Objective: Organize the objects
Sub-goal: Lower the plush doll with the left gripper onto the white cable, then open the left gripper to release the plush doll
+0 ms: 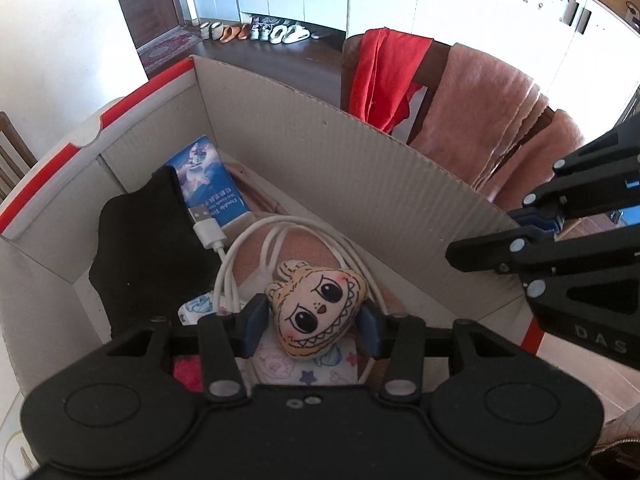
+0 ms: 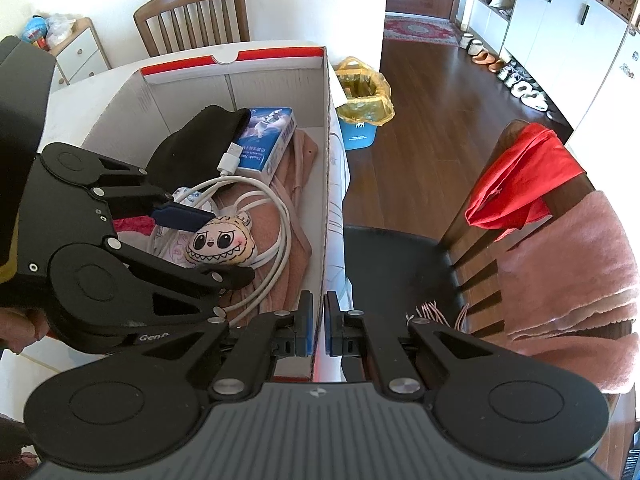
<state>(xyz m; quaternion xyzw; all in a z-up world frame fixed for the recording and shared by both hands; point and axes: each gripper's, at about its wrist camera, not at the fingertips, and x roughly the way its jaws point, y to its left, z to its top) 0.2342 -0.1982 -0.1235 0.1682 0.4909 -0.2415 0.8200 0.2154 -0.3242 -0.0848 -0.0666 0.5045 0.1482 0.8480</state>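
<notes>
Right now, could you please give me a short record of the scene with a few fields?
container: cardboard box, open top
in box: plush toy, white cable, blue carton, black cloth, pink cloth
left gripper: inside box, pads on either side of plush toy
right gripper: shut on the box's wall
beside box: chair with red cloth

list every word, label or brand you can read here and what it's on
"Double T..." on the side of the blue box in the cardboard box; the rest, and the line of characters beside it, is too small to read.
"DAS" on the right tool, seen from the left wrist.
"Gen..." on the left tool, seen from the right wrist; the rest is cut off.
White print on the blue bin: too blurred to read.
</notes>
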